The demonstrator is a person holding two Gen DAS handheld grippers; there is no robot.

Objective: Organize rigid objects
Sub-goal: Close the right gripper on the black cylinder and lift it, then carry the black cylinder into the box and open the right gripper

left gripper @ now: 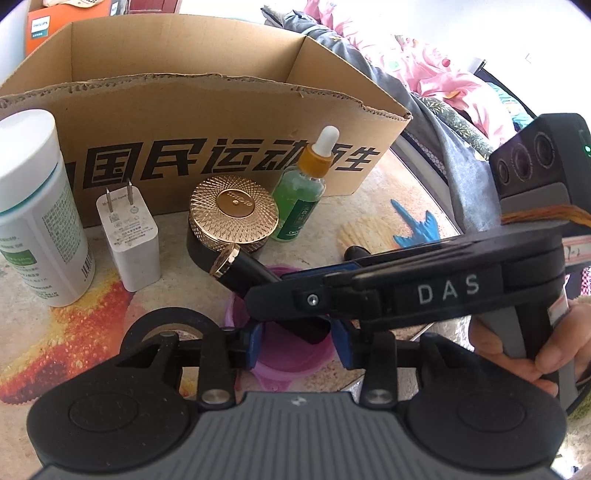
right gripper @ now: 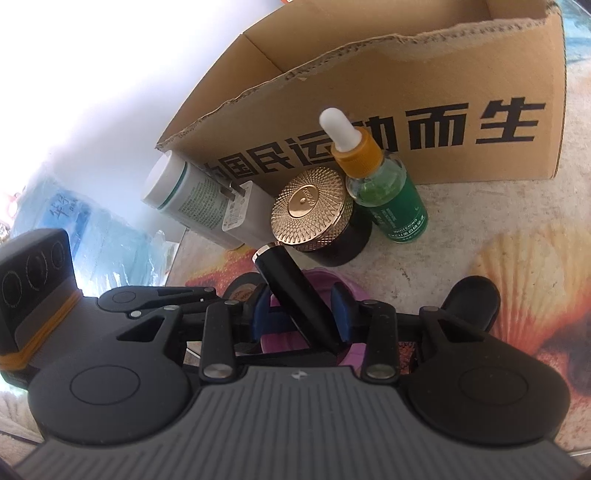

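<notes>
A black tube with a gold cap lies tilted over a purple cup. My right gripper stands around the tube with blue pads apart; in the left wrist view it crosses from the right over the tube. My left gripper is open around the purple cup. A white bottle, a white charger, a gold-lidded jar and a green dropper bottle stand before the cardboard box.
A black tape roll lies at the left of the cup. An orange Philips box stands behind the cardboard box. Bedding and clothes are piled at the right. The table has a printed cloth.
</notes>
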